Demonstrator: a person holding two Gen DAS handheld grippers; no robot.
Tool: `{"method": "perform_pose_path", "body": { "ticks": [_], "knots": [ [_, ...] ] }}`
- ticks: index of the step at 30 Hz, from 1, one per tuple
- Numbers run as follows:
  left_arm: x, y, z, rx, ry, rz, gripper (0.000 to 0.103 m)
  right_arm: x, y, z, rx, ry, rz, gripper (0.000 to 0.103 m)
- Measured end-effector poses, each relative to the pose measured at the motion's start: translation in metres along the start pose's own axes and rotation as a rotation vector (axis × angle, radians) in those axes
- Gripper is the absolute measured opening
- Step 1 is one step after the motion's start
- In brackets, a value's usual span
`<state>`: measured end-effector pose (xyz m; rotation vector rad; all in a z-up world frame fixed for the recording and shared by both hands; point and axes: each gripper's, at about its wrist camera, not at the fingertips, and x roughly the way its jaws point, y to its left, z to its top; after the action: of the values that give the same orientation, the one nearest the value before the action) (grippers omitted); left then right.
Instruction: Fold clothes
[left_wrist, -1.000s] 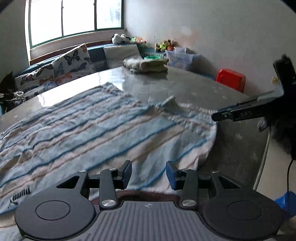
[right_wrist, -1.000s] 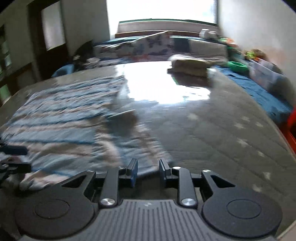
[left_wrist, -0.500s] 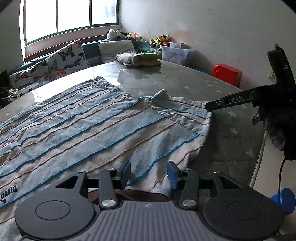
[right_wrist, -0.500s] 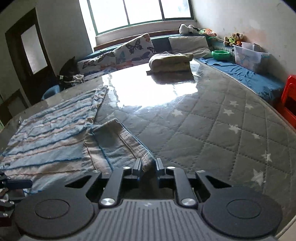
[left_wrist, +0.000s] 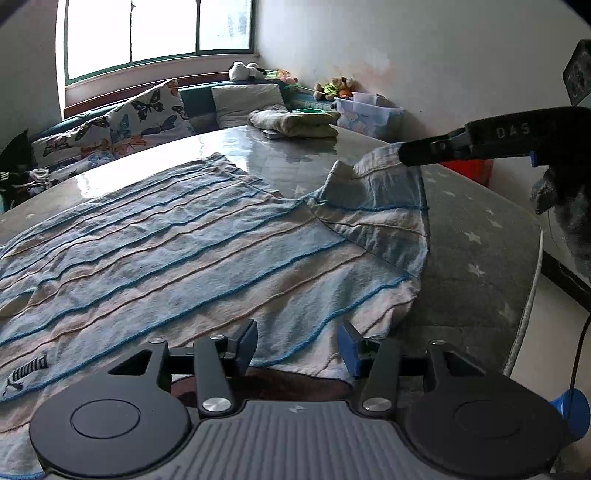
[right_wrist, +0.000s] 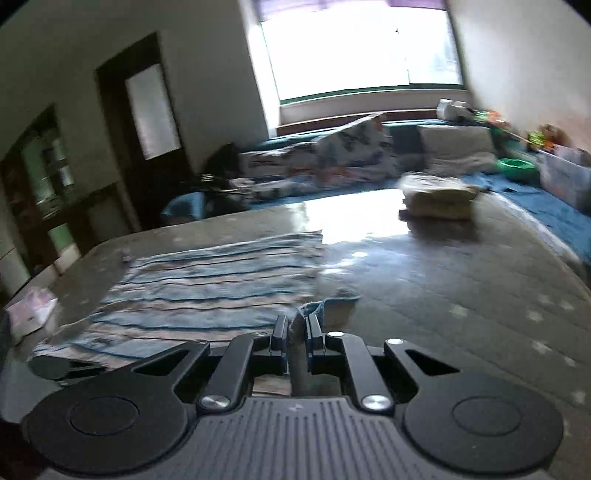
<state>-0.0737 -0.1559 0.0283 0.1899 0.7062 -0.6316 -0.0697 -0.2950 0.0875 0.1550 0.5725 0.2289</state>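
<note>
Start at the left edge of your left wrist view: the striped garment (left_wrist: 192, 251) carries a dark logo with lettering (left_wrist: 27, 373) near its hem, seen upside down; it looks like "PUMA" with a leaping-cat mark, though the letters are small and skewed. The garment lies spread flat across the bench (left_wrist: 476, 236), pale blue and cream bands with thin blue lines. Its near hem runs just ahead of your left gripper (left_wrist: 297, 341), whose jaws stand wide apart with nothing between them; the cloth lies beneath and in front of them, and you cannot tell whether the tips touch it. The bottom left of the garment is cut off by the gripper body.

Further right, the sleeve (left_wrist: 380, 206) is lifted off the bench and folded back over the body of the garment. Your right gripper (left_wrist: 417, 153) reaches in from the right edge, stamped "DAS" on its side, with its tip on the sleeve's raised edge. Your gloved hand (left_wrist: 565, 199) behind it is cut off by the frame.

In the right wrist view everything is motion-blurred. Your right gripper (right_wrist: 295, 332) has its jaws drawn narrow, pinching a fold of the blue cloth that stands up between them. The rest of the garment (right_wrist: 207, 291) stretches away to the left on the bench. A folded pile (right_wrist: 437, 197) sits at the far end, well apart.
</note>
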Motion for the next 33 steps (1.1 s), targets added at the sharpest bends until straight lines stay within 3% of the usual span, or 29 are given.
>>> {"method": "perform_pose_path", "body": {
  "ticks": [9,14,16,18,24,29,33],
  "knots": [
    [-0.007,0.008,-0.006,-0.037,0.000,0.028,0.055,0.031,0.048,-0.005,-0.068,0.068,0.165,0.010],
    [-0.007,0.013,-0.008,-0.048,0.007,0.038,0.056,0.024,0.052,-0.010,-0.088,0.052,0.185,0.010],
    [-0.007,0.014,-0.009,-0.050,0.009,0.040,0.056,0.018,0.043,-0.008,-0.058,0.028,0.160,0.012],
    [-0.006,0.014,-0.008,-0.050,0.008,0.038,0.056,0.013,0.034,-0.010,-0.060,0.019,0.088,0.023],
    [-0.003,0.012,-0.007,-0.045,0.010,0.028,0.058,0.002,-0.001,-0.019,-0.028,0.024,-0.080,0.031],
    [-0.002,0.009,-0.004,-0.038,0.010,0.028,0.058,0.006,-0.039,-0.030,0.040,0.050,-0.216,0.035],
    [0.000,0.006,-0.001,-0.029,0.013,0.028,0.058,0.018,-0.064,-0.043,0.105,0.089,-0.275,0.035]
  ]
}}
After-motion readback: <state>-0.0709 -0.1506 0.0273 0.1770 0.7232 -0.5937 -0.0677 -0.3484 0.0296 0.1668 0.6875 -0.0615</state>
